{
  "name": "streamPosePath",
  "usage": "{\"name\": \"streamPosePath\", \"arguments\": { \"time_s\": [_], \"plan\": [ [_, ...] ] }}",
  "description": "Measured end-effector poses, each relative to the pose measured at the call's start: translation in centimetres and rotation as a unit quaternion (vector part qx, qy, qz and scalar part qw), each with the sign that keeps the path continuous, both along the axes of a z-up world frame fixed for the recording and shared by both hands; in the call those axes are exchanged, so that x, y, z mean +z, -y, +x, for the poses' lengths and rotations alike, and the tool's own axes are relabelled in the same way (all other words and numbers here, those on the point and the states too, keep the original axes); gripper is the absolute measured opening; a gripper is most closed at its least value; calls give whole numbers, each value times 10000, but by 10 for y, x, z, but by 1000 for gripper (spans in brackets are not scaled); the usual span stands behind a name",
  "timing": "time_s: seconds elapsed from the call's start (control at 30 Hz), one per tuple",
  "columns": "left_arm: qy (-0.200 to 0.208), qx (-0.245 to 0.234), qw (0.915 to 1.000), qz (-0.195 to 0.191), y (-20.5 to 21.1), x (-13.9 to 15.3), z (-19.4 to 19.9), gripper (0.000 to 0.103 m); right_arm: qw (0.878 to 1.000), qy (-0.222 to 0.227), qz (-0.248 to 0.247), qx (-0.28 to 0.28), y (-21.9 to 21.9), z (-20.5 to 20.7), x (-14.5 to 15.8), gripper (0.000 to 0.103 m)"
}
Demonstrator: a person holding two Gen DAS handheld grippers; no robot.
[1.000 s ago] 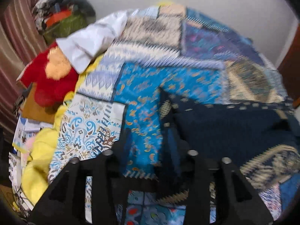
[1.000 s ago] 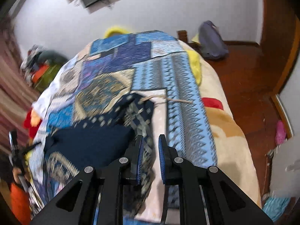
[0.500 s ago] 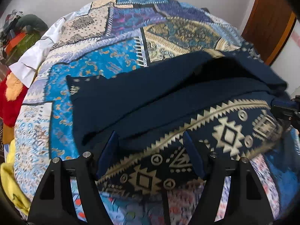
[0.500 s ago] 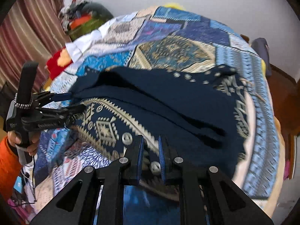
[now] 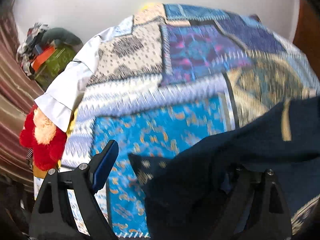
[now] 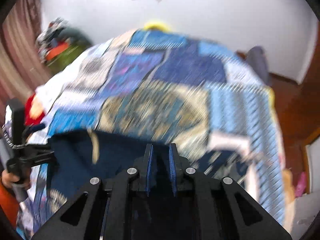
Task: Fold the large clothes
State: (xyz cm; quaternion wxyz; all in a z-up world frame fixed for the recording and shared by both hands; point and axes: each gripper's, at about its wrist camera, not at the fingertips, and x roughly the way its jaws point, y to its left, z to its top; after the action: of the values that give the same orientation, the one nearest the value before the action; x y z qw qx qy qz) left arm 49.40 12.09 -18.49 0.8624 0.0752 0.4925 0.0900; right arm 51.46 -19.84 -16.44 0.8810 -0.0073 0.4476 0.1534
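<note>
The right gripper has its blue-padded fingers drawn close together, pinching a fold of the dark navy garment with cream geometric trim at the near edge of the bed. The left gripper has just been opening; its jaws stand wide, one blue-padded finger bare over the cover, the other buried under the navy cloth, which drapes across that side without being squeezed. A hand grips that tool's handle at the bed's near left corner.

Beyond the garment the blue patchwork bed cover runs clear to the white wall, nothing lying on it. Along the left edge crowd a red plush toy and a white cloth spilling off the side, then a heap of clothes against a striped curtain. The right edge drops to bare wooden floor, where a grey bag sits near the wall.
</note>
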Motion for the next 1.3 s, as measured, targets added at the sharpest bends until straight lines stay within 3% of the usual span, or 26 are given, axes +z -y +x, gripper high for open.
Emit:
{"name": "streamPosePath", "arguments": {
  "time_s": [0.1, 0.2, 0.3, 0.4, 0.53, 0.7, 0.8, 0.9, 0.97, 1.2, 1.3],
  "plan": [
    [438, 258, 9987, -38, -9, 29, 1, 88, 9993, 186, 243, -208, 11, 10, 23, 11],
    [731, 390, 9955, -454, -20, 58, -2, 88, 9980, 245, 530, -228, 17, 5, 38, 11],
    [871, 433, 9936, -573, -23, 77, -10, 88, 9976, 206, 667, -24, 13, -12, 44, 11],
    [819, 237, 9934, -771, -14, 79, -26, 88, 9976, 182, 493, 449, -3, -34, 45, 11],
    [377, -388, 9923, -1112, 16, 56, -55, 88, 9915, 64, 123, 1293, -44, -71, 32, 11],
    [-262, -977, 9809, -1662, 57, 5, -90, 88, 9778, -332, -219, 2058, -82, -112, -11, 11],
    [-773, -1035, 9813, -1428, 78, -42, -104, 90, 9736, -556, -732, 2088, -91, -124, -48, 11],
    [-514, -858, 9854, -1378, 76, -54, -117, 103, 9729, -343, -882, 2110, -83, -134, -59, 11],
    [-542, -815, 9843, -1467, 71, -57, -122, 103, 9740, -297, -997, 2013, -79, -137, -57, 11],
    [-428, -631, 9912, -1083, 62, -59, -148, 103, 9733, -22, -1526, 1715, -62, -144, -54, 11],
    [-431, -515, 9911, -1145, 51, -59, -155, 103, 9733, 67, -1771, 1460, -48, -145, -52, 12]
  ]
}}
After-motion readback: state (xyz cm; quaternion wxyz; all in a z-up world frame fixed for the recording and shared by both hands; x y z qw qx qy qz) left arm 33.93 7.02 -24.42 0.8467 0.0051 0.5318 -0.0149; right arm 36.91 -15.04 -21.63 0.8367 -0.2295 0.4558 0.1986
